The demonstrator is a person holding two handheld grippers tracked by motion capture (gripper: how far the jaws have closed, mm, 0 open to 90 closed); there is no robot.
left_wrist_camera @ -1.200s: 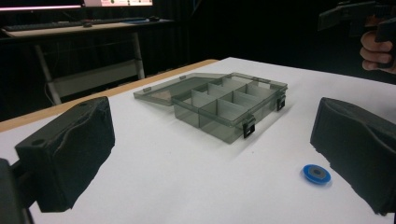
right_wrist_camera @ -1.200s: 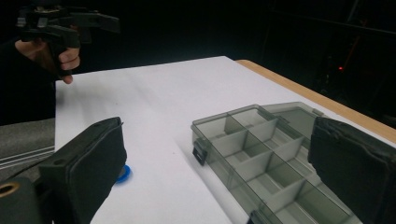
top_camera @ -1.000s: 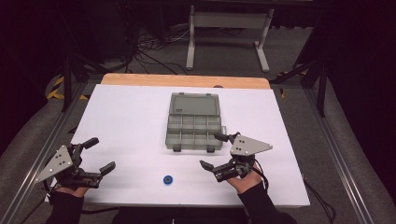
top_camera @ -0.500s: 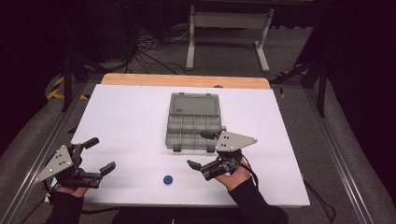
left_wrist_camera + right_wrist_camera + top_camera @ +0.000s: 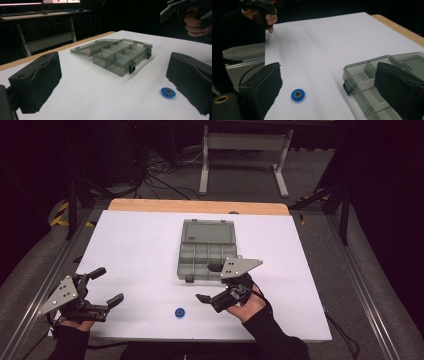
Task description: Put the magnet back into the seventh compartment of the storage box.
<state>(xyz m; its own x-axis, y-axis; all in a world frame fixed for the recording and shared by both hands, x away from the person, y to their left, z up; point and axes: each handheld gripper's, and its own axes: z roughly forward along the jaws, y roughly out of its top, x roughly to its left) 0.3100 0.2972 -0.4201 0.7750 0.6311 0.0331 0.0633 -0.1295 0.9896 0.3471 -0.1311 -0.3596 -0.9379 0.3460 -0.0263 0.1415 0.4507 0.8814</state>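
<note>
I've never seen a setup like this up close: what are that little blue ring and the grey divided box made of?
The blue ring looks like matte plastic around a grey, possibly metal core. The grey divided box seems to be smoky see-through plastic: its dividers show through the walls, and its black latches look like opaque plastic.

At the centre of the high view a compartment box (image 5: 206,250) lies on the table (image 5: 135,245), its lid folded back toward the upper edge. Below it, near the lower middle, rests a small disc (image 5: 180,312). The left gripper (image 5: 100,287) sits lower left, the right gripper (image 5: 210,282) just right of the disc, below the box
</note>
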